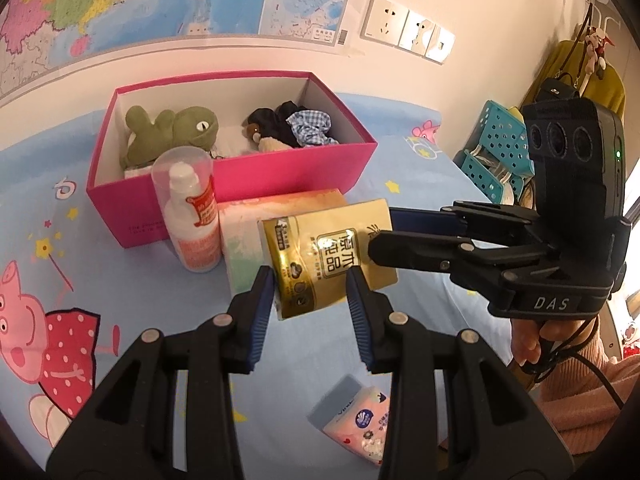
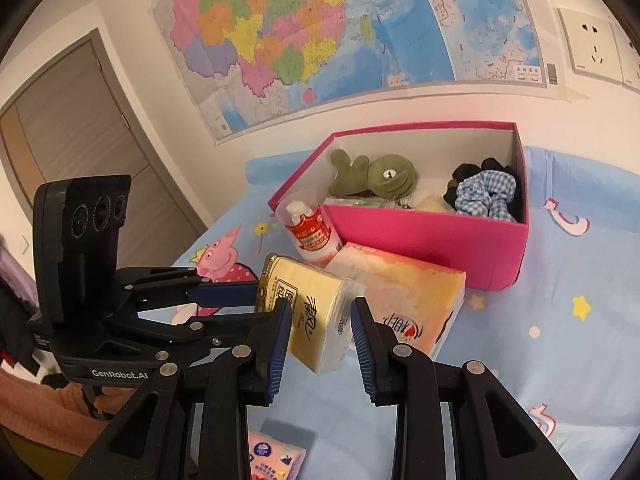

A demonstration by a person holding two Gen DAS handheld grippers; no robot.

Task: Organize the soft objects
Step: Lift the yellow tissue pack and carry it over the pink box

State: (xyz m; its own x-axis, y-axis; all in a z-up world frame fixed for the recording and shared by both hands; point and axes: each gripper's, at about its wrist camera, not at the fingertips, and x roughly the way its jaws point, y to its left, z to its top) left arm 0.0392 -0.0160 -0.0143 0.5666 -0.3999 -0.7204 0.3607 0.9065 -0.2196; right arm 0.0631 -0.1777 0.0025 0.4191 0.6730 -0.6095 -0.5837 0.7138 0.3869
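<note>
A gold-yellow tissue pack [image 1: 320, 256] hangs above the blue bedsheet, held from both ends. My left gripper [image 1: 310, 280] is shut on its near end, blue pads pressing both sides. My right gripper [image 1: 380, 232] reaches in from the right and clamps the far end. In the right wrist view the same pack [image 2: 316, 328] sits between my right gripper [image 2: 322, 308] pads, with the left gripper [image 2: 264, 304] coming in from the left. Behind stands an open pink box [image 1: 280, 176] holding a green frog plush [image 1: 172, 128], a dark plush and a blue gingham scrunchie [image 1: 310, 128].
A white bottle with a clear cap [image 1: 192, 216] stands against the box front, beside a larger orange-green tissue pack [image 1: 244, 240]. A small pink tissue pack [image 1: 356, 412] lies on the sheet nearest me. A teal basket [image 1: 500, 148] sits past the bed's right edge.
</note>
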